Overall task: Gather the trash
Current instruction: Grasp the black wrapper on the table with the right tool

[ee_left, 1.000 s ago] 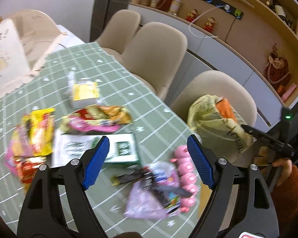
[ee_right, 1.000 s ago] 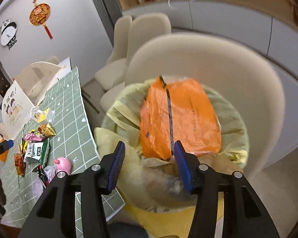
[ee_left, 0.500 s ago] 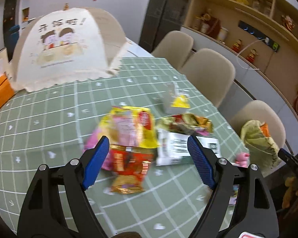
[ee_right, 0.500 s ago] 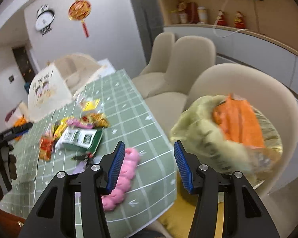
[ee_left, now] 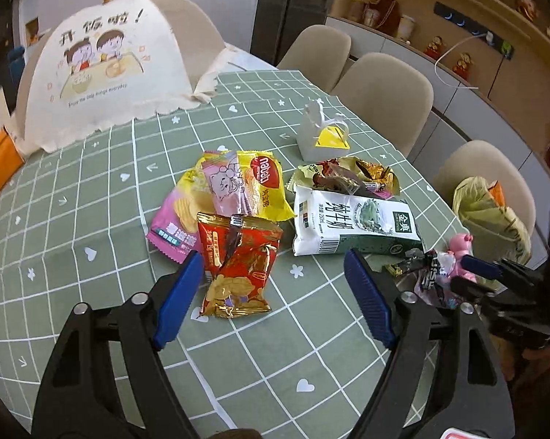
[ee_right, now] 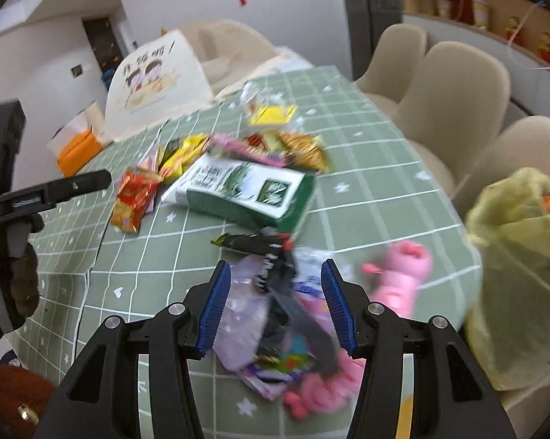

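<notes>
**Both hand-held grippers hang spread over the litter on the bench**

The left hand-held gripper [ee_left: 273, 294] stands wide apart and empty above the green checked bench [ee_left: 92, 197]. A red and gold snack wrapper [ee_left: 238, 267] lies crumpled between its blue pads, touching neither. Just beyond are a yellow biscuit packet [ee_left: 254, 183] lapped over a pink crisp bag [ee_left: 174, 223], a flattened green and white milk carton [ee_left: 355, 226] and one more crumpled gold wrapper [ee_left: 348, 177].

The right hand-held gripper [ee_right: 276, 301] is likewise spread and holds nothing. Between its pads, lower down on the bench, lies a pale purple wrapper [ee_right: 245, 325] crossed by a black one [ee_right: 275, 274]; motion blur hides the detail. A pink toy [ee_right: 399, 281] lies just beside them. A yellow-lined trash bin [ee_right: 520, 285] stands off the bench's edge, with three beige chairs [ee_left: 384, 98] along that side.
</notes>
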A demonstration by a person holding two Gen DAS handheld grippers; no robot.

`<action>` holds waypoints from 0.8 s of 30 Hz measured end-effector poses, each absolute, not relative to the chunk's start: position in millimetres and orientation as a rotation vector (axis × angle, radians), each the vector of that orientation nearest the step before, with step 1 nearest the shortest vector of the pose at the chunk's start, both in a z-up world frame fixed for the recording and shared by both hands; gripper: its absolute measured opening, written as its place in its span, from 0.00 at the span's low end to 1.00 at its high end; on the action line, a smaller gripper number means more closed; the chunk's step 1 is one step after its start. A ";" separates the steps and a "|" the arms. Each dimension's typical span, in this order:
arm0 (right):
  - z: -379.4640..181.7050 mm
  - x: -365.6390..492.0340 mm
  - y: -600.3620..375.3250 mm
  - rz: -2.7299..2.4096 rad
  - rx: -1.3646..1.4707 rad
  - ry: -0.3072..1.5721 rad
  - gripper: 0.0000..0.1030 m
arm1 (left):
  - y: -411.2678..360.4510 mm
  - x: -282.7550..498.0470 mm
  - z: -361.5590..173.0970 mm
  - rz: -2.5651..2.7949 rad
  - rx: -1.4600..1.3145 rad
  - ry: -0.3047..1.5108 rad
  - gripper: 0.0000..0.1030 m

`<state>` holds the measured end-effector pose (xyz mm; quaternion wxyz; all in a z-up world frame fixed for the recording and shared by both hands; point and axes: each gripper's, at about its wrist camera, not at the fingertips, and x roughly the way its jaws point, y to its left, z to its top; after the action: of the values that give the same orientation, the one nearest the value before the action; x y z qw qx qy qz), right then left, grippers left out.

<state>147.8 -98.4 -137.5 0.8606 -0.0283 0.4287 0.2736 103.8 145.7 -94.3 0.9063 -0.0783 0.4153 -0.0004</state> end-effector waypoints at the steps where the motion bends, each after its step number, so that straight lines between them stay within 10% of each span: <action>1: -142.6 151.0 -94.0 0.565 -0.071 0.910 0.47 | 144.0 103.0 -93.9 -0.001 -0.156 0.852 0.71; 9: -143.1 155.2 -91.7 0.601 -0.065 0.939 0.19 | 132.8 102.0 -96.9 -0.034 -0.180 0.866 0.65; 24: -75.4 114.3 -194.4 0.335 0.132 0.769 0.18 | 45.6 116.4 -130.3 -0.389 -0.152 1.026 0.51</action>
<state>114.3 -194.4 -75.4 0.9114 0.0639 0.3728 0.1623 116.4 45.6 -130.3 0.8505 -0.0720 0.4873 -0.1845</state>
